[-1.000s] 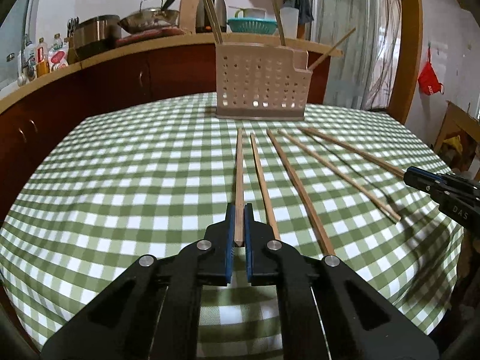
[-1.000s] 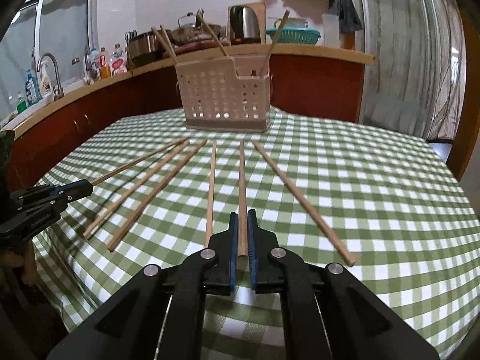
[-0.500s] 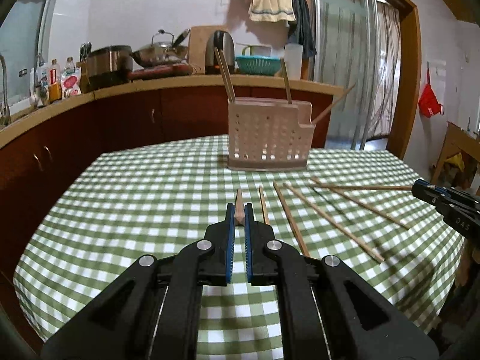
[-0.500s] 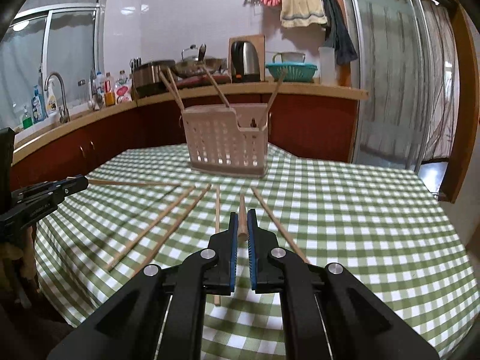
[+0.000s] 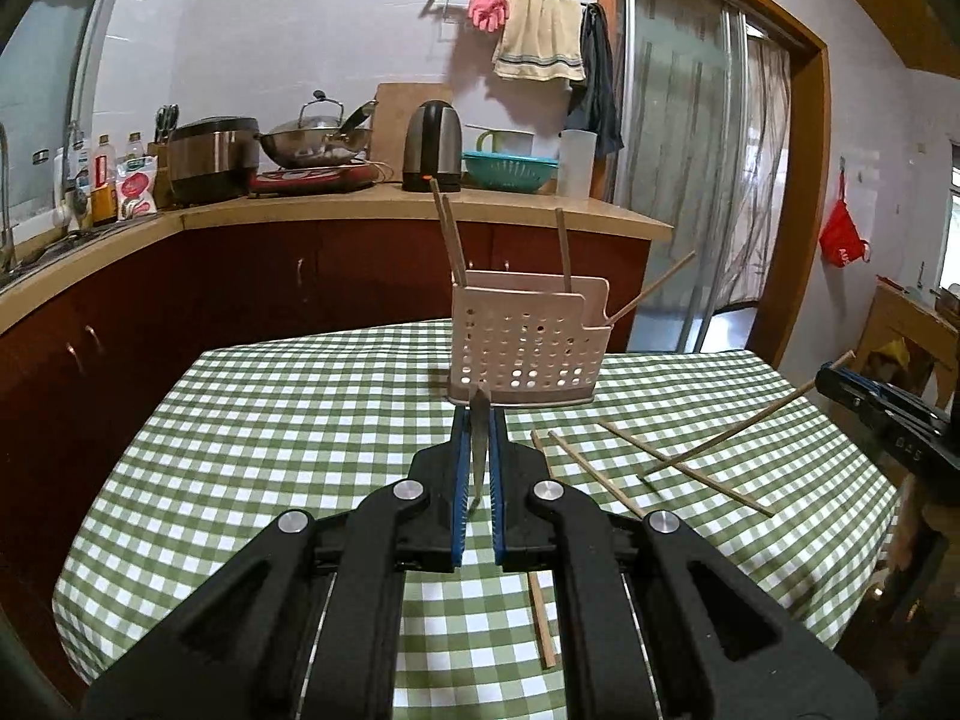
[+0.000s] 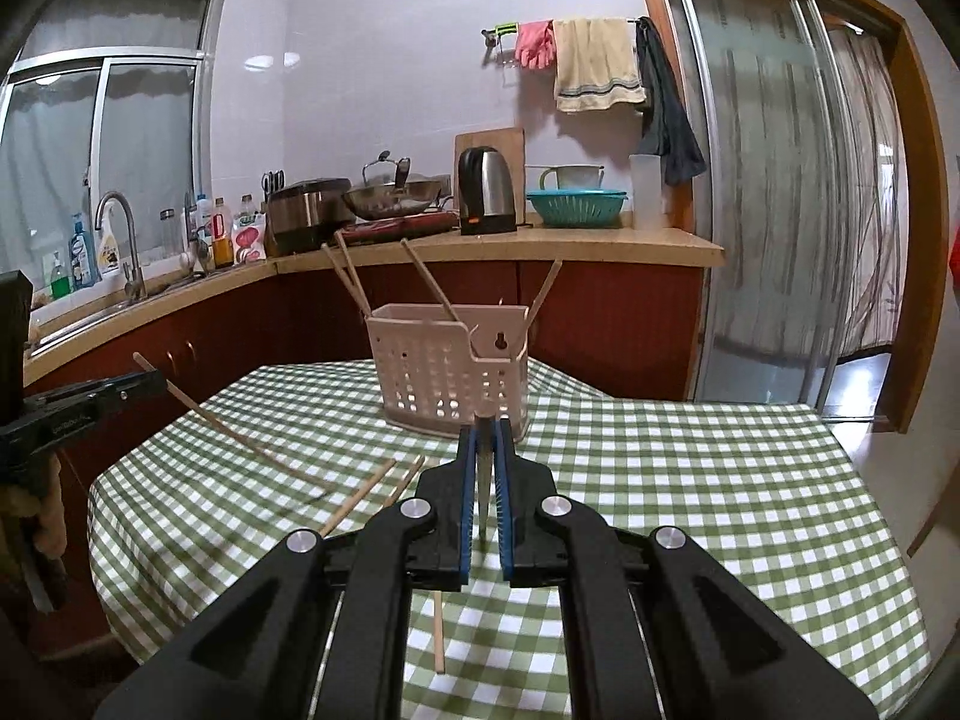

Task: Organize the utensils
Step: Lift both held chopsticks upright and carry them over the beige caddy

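I hold a two-finger gripper in each hand above a table point(image 5: 252, 432) covered in green-and-white check cloth. My left gripper point(image 5: 478, 420) is closed almost fully, its blue-padded jaws pinching one wooden chopstick point(image 5: 478, 444) that points straight ahead along the fingers, so I see it nearly end-on. My right gripper point(image 6: 485, 438) is closed the same way on a second chopstick point(image 6: 483, 480), also foreshortened. Seen from the other hand's camera, each held stick slopes down, its far tip low over the cloth; whether it touches I cannot tell. I judge I grip both near one end so the free length can drop into the holder tip first. Directly ahead of both sets of jaws, farther along the table, stands the pale perforated utensil holder point(image 5: 528, 348), open at the top, with several chopsticks already leaning out of it point(image 5: 447, 234). Loose chopsticks point(image 5: 684, 462) lie on the cloth to the right of my left jaws; from the right camera more point(image 6: 360, 492) lie to the left of my right jaws. These remain to be collected, so the job looks partway done.
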Available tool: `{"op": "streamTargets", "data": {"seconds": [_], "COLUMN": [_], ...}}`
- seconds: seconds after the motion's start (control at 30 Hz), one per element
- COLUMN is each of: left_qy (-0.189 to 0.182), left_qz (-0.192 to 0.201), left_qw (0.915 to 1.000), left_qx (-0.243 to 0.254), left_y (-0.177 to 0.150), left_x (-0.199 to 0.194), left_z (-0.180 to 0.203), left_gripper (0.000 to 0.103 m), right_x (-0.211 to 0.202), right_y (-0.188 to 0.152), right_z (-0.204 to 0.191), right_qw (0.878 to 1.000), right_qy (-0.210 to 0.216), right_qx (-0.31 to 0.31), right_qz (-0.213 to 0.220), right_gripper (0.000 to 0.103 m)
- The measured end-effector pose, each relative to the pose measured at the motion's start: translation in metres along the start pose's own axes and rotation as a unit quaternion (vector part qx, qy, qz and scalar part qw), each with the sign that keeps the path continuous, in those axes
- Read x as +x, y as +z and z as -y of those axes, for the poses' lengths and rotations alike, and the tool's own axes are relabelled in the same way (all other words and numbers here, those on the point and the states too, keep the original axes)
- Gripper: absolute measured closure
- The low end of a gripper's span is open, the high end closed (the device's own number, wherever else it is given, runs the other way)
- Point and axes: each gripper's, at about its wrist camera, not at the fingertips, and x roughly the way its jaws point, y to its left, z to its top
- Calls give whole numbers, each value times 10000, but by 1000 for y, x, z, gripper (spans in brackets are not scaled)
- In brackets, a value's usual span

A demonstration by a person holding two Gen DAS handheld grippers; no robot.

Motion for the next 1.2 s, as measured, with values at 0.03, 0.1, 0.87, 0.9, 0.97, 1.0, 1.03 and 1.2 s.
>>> {"op": "streamTargets", "data": {"seconds": [0.03,0.1,0.87,0.9,0.97,1.0,1.03,1.2], "left_qy": [-37,-57,-249,-248,-276,-298,-309,-390], "left_qz": [-51,-72,-3,-3,15,28,39,190], "left_qw": [10000,9999,9997,9997,9996,9995,9995,9990], "left_qx": [27,61,6,11,29,27,28,48], "left_y": [4,9,49,50,53,55,56,69], "left_x": [2,5,53,54,56,56,56,51], "left_z": [0,-1,-17,-17,-17,-18,-17,-15], "left_gripper": [97,96,96,96,96,96,96,96], "right_x": [2,7,54,54,55,54,54,51], "right_y": [2,7,42,43,46,48,50,65], "right_z": [1,4,4,4,4,4,4,1], "right_qw": [10000,9999,9998,9998,9998,9997,9997,9992], "right_qy": [18,72,101,94,103,115,121,174], "right_qx": [16,61,-20,-25,-20,-12,-12,-48], "right_qz": [-12,-53,166,171,182,197,212,361], "right_gripper": [96,96,96,96,96,96,96,96]}}
